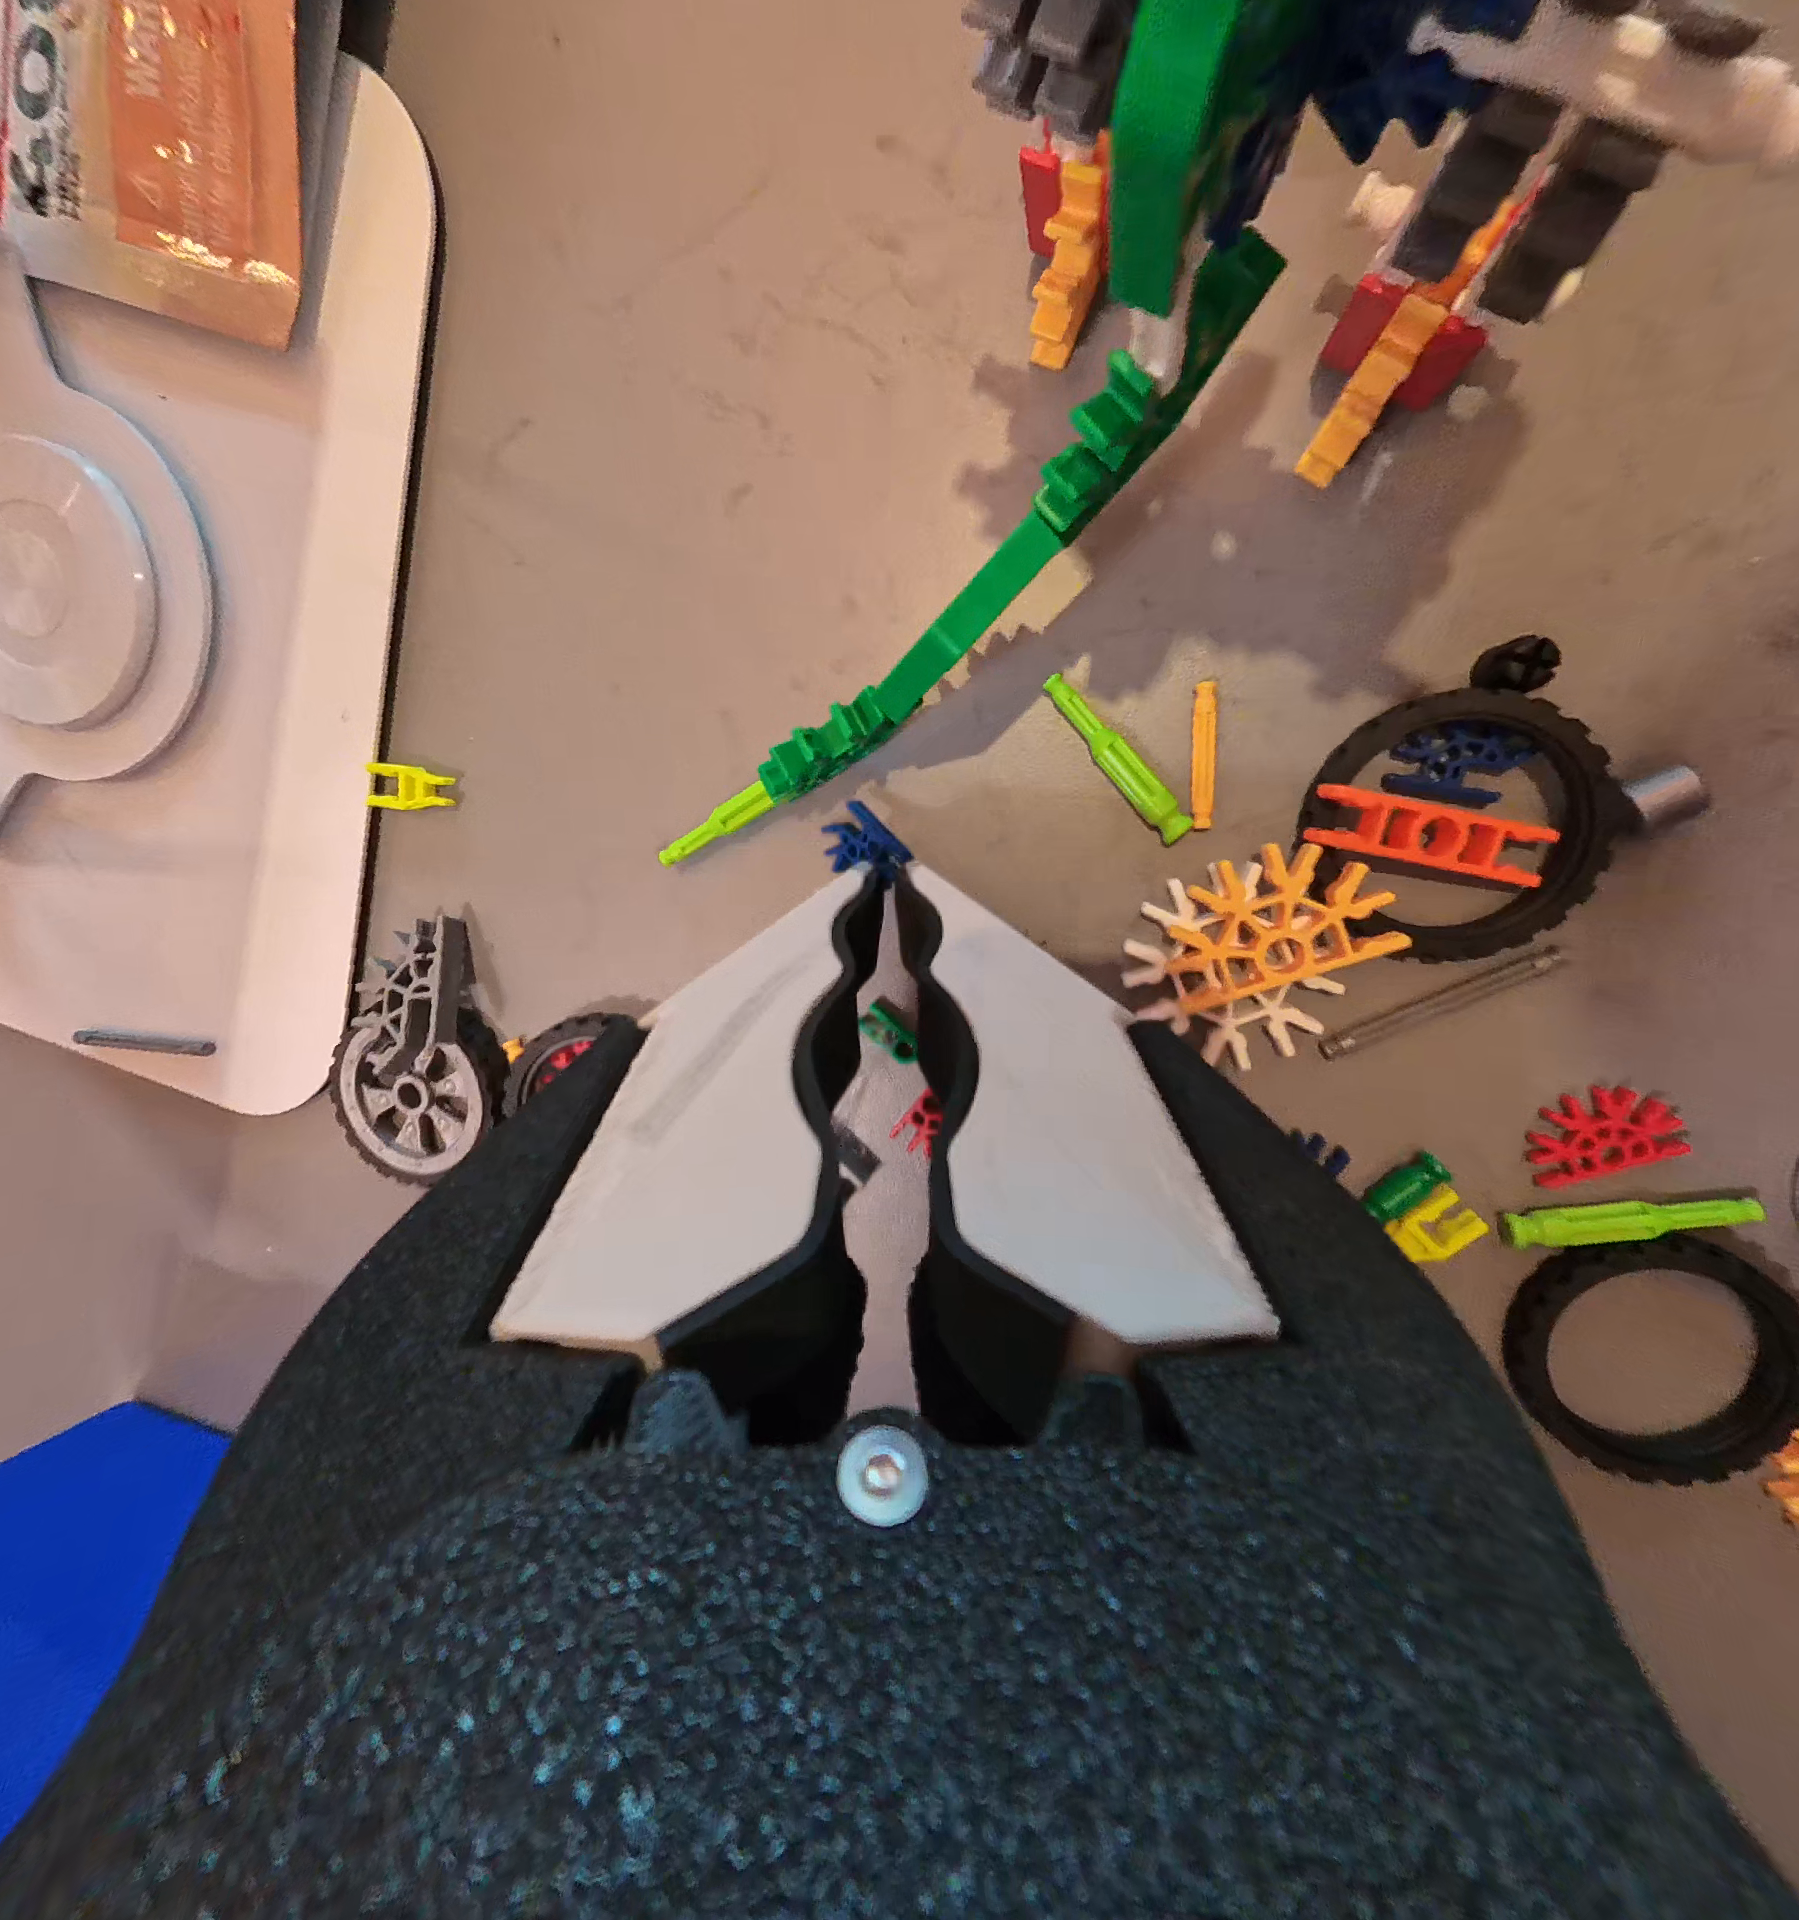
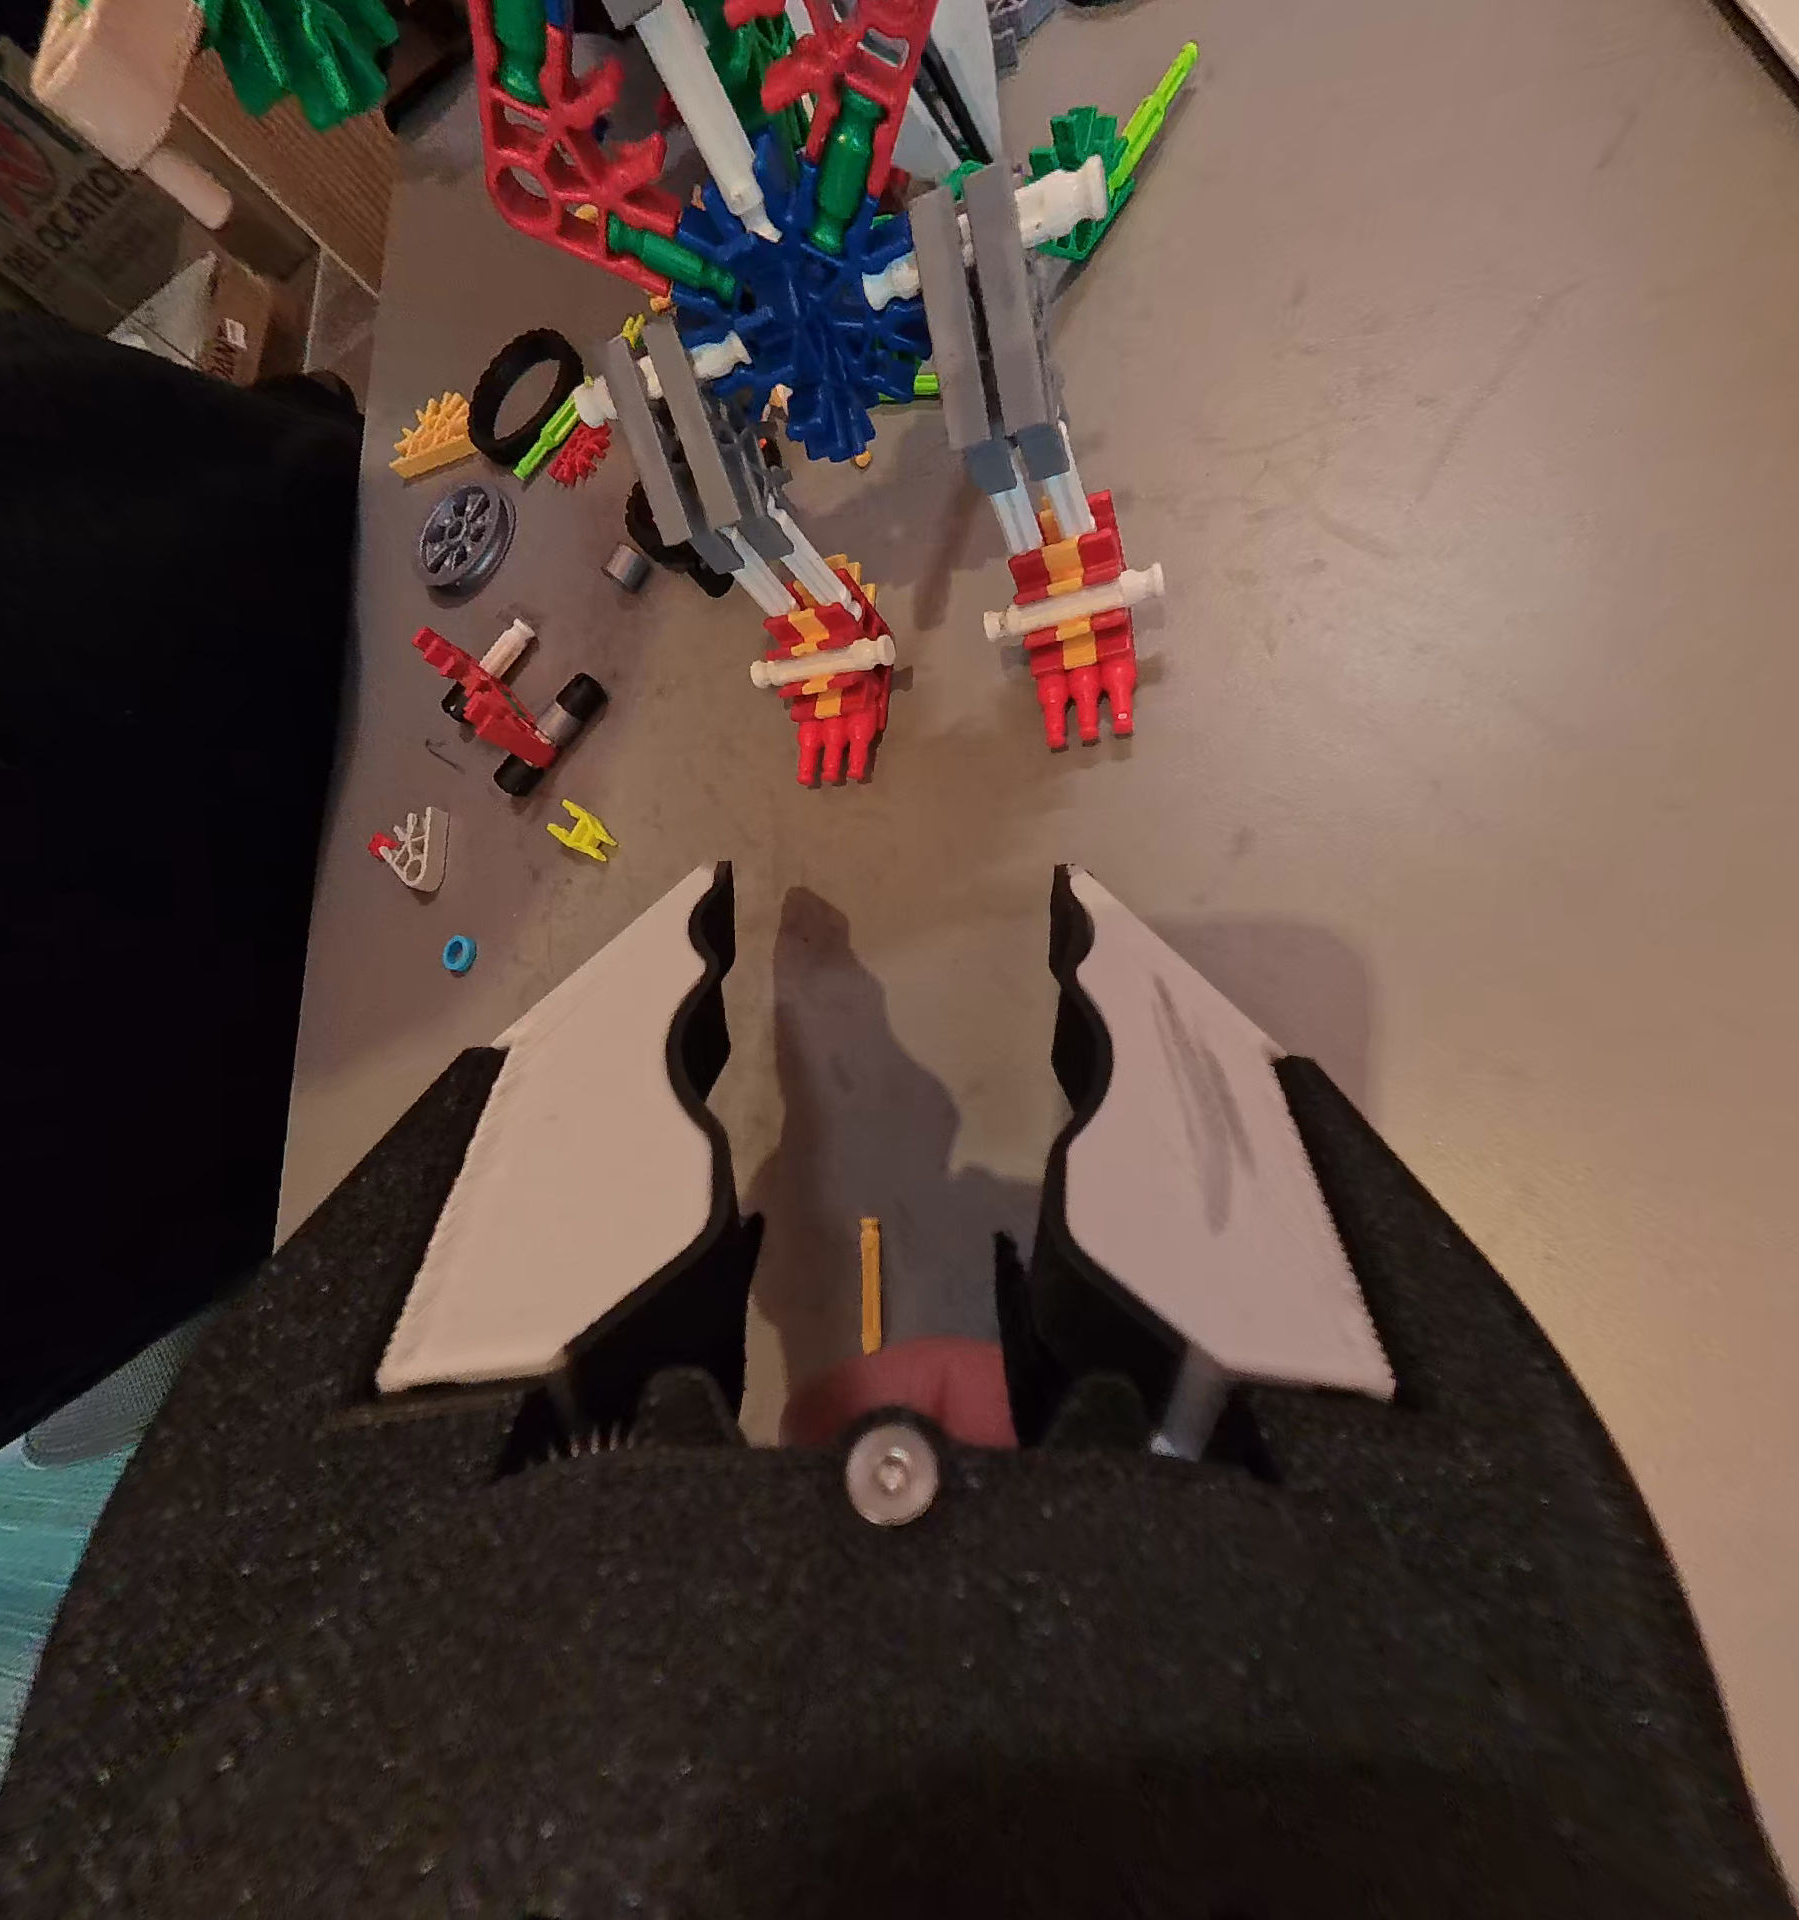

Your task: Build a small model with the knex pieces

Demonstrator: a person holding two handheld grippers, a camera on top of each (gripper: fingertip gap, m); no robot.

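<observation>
My left gripper point(image 1: 879, 878) is shut on a small blue connector piece point(image 1: 864, 837), pinched at its fingertips just above the grey table. The green tail point(image 1: 962, 613) of a built toy creature ends in a lime rod point(image 1: 713, 831) just left of the blue piece. My right gripper point(image 2: 893, 883) is open and empty, held above the bare table. The creature model point(image 2: 807, 301) stands ahead of it on two red-and-orange feet point(image 2: 835, 675) point(image 2: 1077, 623). A thin orange rod point(image 2: 870, 1283) lies on the table between the right gripper's fingers, near their base.
Loose pieces lie right of the left gripper: an orange-and-white connector cluster point(image 1: 1259, 945), black tyres point(image 1: 1456, 821) point(image 1: 1659, 1356), lime rods, a red connector point(image 1: 1607, 1135). A white tray point(image 1: 282, 644) and grey wheel point(image 1: 412, 1096) lie left. In the right wrist view, a yellow clip point(image 2: 583, 831), blue ring point(image 2: 459, 953) and a small red assembly point(image 2: 505, 707) lie left; the table edge runs beside them. The left gripper's tips are roughly 15 cm from the right gripper's. My left gripper's tips are some 5 cm from the green tail point(image 1: 962, 613).
</observation>
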